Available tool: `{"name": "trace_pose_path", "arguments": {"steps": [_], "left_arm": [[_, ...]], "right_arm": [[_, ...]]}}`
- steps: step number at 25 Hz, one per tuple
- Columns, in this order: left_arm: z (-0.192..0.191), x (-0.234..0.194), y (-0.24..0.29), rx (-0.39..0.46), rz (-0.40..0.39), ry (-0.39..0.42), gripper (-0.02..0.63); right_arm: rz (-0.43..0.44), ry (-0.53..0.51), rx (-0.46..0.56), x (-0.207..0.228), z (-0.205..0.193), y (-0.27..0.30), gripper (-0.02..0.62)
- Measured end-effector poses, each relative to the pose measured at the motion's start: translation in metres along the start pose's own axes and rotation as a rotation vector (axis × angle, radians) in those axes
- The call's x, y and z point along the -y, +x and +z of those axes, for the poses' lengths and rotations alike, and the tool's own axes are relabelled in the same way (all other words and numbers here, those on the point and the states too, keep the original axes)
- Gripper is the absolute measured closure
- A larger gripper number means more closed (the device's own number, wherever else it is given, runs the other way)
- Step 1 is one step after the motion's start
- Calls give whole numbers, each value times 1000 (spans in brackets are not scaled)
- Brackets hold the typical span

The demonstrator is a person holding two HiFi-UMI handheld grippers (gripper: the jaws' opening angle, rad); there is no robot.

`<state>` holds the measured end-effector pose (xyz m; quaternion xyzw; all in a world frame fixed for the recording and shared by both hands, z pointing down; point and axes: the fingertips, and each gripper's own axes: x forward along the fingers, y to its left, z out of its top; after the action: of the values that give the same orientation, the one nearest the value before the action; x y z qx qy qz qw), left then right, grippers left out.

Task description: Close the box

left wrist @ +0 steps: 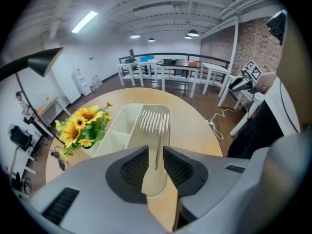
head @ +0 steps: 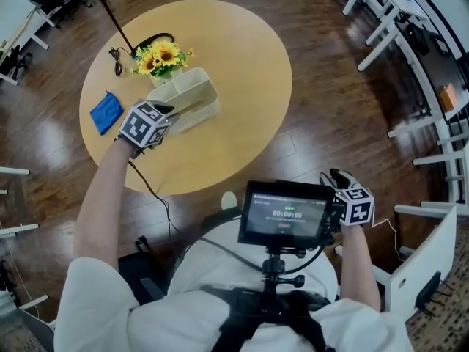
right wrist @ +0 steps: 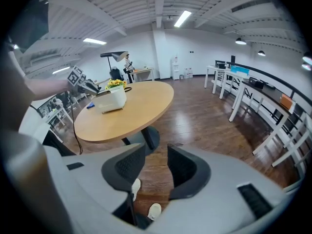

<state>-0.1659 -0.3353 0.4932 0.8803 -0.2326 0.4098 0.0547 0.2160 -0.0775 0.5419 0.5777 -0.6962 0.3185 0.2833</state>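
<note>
On round table beside sunflowers, cream divided box, ribbed lid between spread left claw; right claw spread too.

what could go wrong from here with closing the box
1. The lid is between the open jaws of the left gripper but not gripped, so it may drop or slip sideways.
2. The sunflowers stand close beside the box; a shove on the box could tip them.
3. The right gripper is away from the table, so nothing steadies the box and it might slide.
</note>
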Motion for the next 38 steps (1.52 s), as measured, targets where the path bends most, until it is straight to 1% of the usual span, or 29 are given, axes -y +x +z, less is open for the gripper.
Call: {"name": "trace_pose_path", "arguments": {"steps": [3,5,7,9,13,18,22,24,27,31,38], "left_arm": [[2,-1,-25,79,152,-103,502],[-6,8,-44,121,248,-181,502],[-22,25,-62,144,312,-260,503],[-45,54,-78,149,347,-340,503],[-105,121,-100,106,425,-482,506],[-154,178,-105,73,472,-632,507],[-200,253,-111,1,494,-739,512],[-216,285,-111,-24,505,-783,512],[-221,309,-105,-28,503,-827,512],[-215,322,-102,-29,492,-806,512],[-209,330,-98,-37,479,-799,512]], "right_arm": [[22,-20,-17,11,-14,-2,443],[47,-43,-23,17,-20,-2,443],[81,-70,-22,17,-22,-4,443],[126,-97,-14,12,-24,-8,443],[188,-159,-1,14,-36,-12,443],[242,-207,-34,18,-39,6,443],[282,-228,-37,7,-54,-8,443],[298,-240,-27,3,-61,-17,443],[311,-253,-30,0,-68,-21,443],[322,-268,-35,-1,-71,-25,443],[328,-266,-28,0,-73,-29,443]]}}
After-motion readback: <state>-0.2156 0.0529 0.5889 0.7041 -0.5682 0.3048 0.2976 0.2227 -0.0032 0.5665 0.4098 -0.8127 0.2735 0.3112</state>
